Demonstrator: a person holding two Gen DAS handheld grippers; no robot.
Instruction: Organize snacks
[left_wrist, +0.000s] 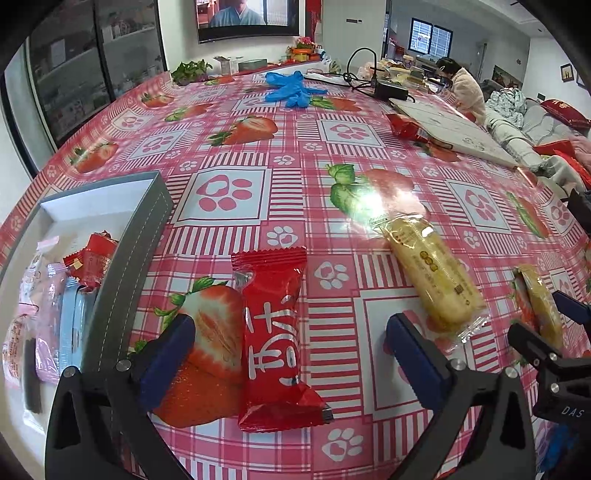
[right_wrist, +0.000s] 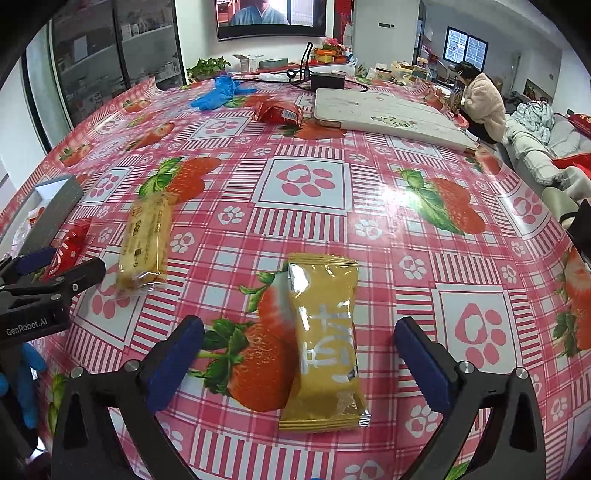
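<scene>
My left gripper is open, its fingers on either side of a red snack packet lying on the strawberry tablecloth. A grey box at the left holds several snack packets. A clear-wrapped yellow cake lies to the right. My right gripper is open around a gold snack packet lying flat. In the right wrist view the yellow cake, the red packet and the box's corner lie at the left, with the left gripper over the red packet.
Another red packet lies far back beside a white board. Blue gloves, a black power adapter with cables, and plants are at the far edge. A person sits at the back right.
</scene>
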